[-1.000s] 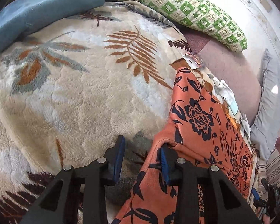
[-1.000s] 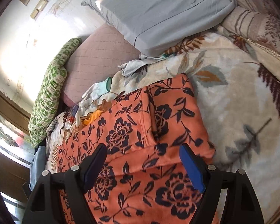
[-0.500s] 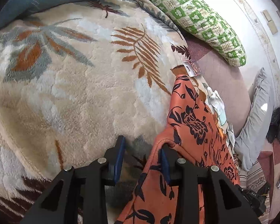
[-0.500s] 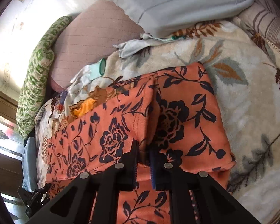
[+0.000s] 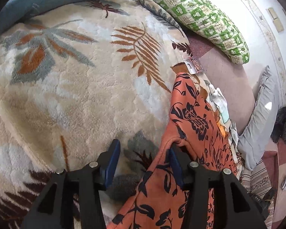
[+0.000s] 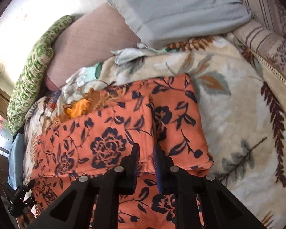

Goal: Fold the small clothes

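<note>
While draped over the parted left gripper (image 5: 143,160), orange floral garment (image 6: 108,133) pinched by right gripper (image 6: 145,156).

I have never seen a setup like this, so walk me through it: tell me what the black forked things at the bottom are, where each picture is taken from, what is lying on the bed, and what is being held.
The black forks are two-finger grippers, one in each of a person's hands; there is no robot arm. Each carries a fisheye camera looking along its fingers, hence the bulging pictures.

One view is from the left gripper. Its fingers stand apart, and the edge of the orange floral garment drapes against the right-hand finger.

The other view is from the right gripper, nearly closed and pinching a ridge of the same garment.

The garment lies on a cream leaf-patterned blanket. Beyond it are a green checked pillow, a grey pillow, and some small pale clothes.
</note>
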Action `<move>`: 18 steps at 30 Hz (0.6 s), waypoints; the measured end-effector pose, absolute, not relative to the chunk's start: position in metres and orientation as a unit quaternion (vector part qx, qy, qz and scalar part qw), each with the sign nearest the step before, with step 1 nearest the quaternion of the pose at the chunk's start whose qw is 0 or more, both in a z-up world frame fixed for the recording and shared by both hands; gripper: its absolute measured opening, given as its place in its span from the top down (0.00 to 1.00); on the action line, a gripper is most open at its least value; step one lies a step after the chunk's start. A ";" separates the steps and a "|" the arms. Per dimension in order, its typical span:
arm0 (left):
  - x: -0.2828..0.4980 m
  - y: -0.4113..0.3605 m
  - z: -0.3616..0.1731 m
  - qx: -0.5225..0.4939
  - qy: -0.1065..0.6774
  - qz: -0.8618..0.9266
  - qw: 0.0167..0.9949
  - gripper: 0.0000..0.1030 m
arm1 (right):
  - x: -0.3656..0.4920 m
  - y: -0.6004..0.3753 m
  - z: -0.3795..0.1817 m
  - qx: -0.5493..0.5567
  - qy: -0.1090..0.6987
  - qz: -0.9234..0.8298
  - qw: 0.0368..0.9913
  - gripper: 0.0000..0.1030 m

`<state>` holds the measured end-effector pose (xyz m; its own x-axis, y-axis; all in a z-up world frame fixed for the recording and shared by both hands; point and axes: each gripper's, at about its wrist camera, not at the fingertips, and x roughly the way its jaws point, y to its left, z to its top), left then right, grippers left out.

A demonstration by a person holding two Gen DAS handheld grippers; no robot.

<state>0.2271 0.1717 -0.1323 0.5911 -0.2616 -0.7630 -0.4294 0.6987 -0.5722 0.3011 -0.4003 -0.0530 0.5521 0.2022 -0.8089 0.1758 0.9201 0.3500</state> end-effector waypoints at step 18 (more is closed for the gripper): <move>0.280 0.113 -0.138 -0.093 0.464 0.158 0.866 0.14 | 0.361 -0.388 -0.077 0.285 0.431 0.100 0.850 0.20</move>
<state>0.2801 0.1126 -0.1377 0.5185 0.1880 -0.8342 -0.3600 0.9329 -0.0135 0.3609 -0.3878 -0.0768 0.6080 0.4165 -0.6759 0.0757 0.8171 0.5716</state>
